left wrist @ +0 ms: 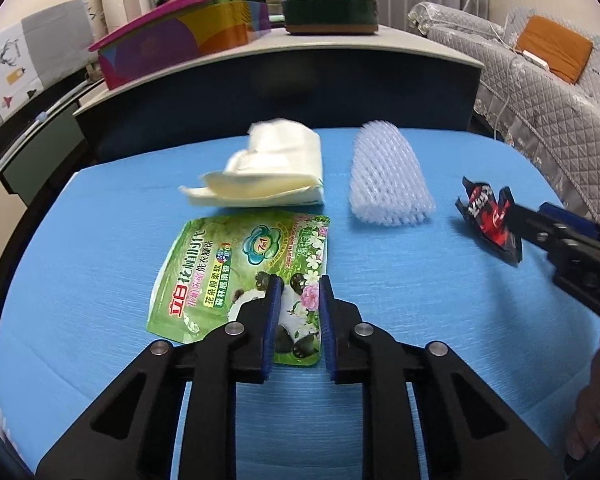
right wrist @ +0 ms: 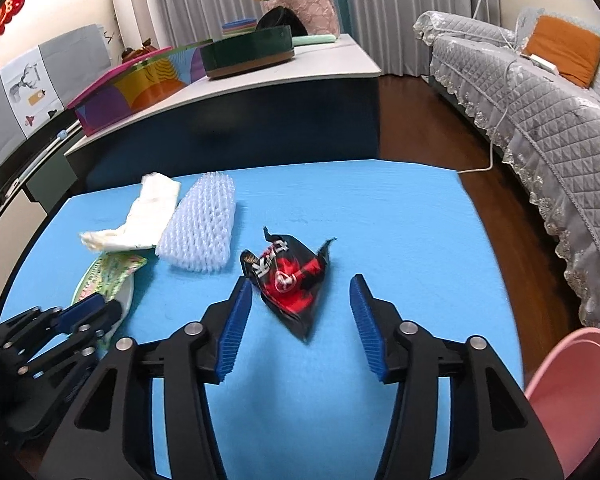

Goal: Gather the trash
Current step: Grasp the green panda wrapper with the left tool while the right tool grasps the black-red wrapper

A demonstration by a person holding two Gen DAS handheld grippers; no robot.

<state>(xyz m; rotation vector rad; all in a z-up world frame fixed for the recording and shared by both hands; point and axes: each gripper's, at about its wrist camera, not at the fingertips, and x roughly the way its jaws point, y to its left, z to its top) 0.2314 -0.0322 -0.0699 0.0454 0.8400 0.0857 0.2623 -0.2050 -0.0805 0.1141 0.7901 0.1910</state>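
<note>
A green laundry-bead pouch point(left wrist: 228, 272) lies flat on the blue table cover point(left wrist: 400, 300). My left gripper point(left wrist: 300, 284) has its jaws narrow, pinching the pouch's right edge; in the right wrist view that pouch point(right wrist: 104, 276) bows upward beside the left gripper point(right wrist: 96, 310). A crumpled black and red snack wrapper point(right wrist: 296, 292) sits between the wide-apart blue pads of my right gripper point(right wrist: 300, 280); the left pad is close to its edge, the right pad well apart. The left wrist view shows this wrapper point(left wrist: 488, 220) at the right gripper's point(left wrist: 516, 212) tips.
A crumpled cream paper point(left wrist: 268, 172) and a white foam fruit net point(left wrist: 388, 176) lie farther back on the cover. A pink bin point(right wrist: 572, 380) stands off the table's right edge. Behind is a dark desk point(right wrist: 260, 128); a quilted sofa point(right wrist: 540, 120) is at the right.
</note>
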